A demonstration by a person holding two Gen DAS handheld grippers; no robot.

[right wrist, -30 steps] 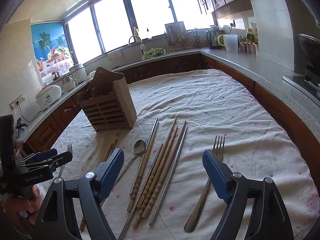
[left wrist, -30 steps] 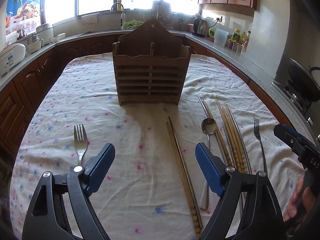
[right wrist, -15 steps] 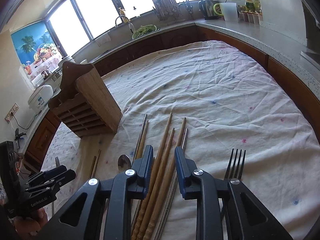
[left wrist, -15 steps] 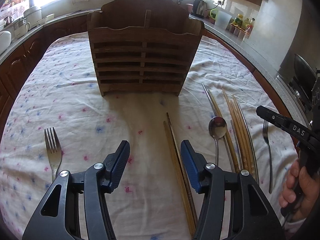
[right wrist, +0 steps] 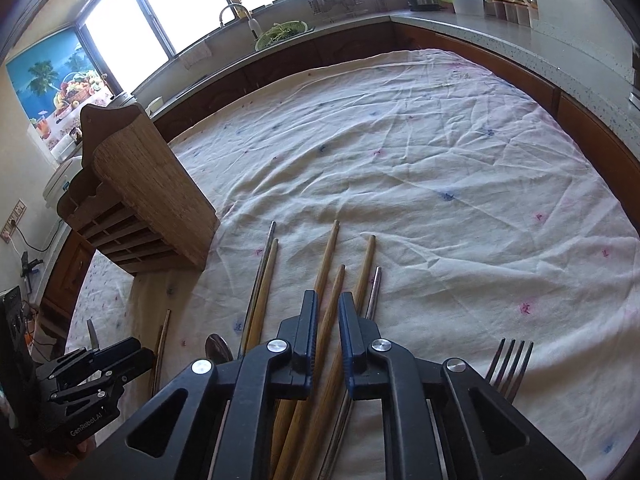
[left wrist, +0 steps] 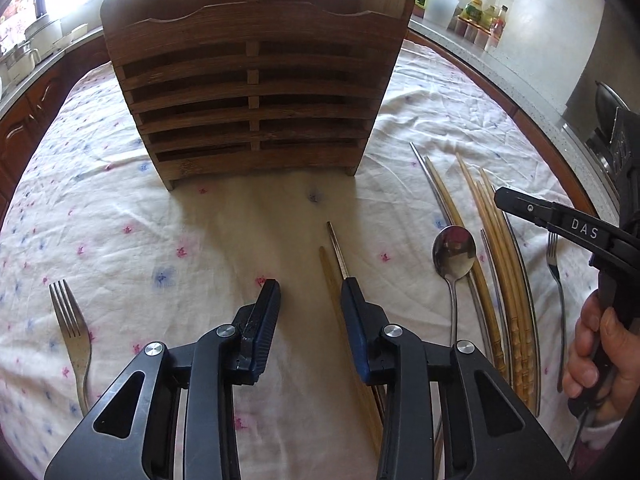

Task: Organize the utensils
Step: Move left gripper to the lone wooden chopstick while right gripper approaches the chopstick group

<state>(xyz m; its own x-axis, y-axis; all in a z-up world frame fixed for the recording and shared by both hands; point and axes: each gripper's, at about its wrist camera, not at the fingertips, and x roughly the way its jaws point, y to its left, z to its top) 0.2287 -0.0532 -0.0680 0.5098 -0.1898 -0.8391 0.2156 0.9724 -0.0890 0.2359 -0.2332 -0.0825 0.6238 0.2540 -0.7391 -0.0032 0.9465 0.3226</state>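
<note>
Jaws closing on both sides: the right gripper (right wrist: pixel 328 300) has just pinched in on a wooden chopstick (right wrist: pixel 338 280) in the bundle of chopsticks (left wrist: pixel 504 264) lying on the tablecloth (right wrist: pixel 440 184). The left gripper (left wrist: pixel 310 294) has narrowed too, a gap showing between its pads; a lone chopstick pair (left wrist: pixel 330 264) lies at its right finger, not visibly pinched. Wooden holder (left wrist: pixel 256 92) stands upright ahead. Spoon (left wrist: pixel 454 256) beside the bundle, one fork (left wrist: pixel 72 328) far left, another fork (left wrist: pixel 556 264) right.
</note>
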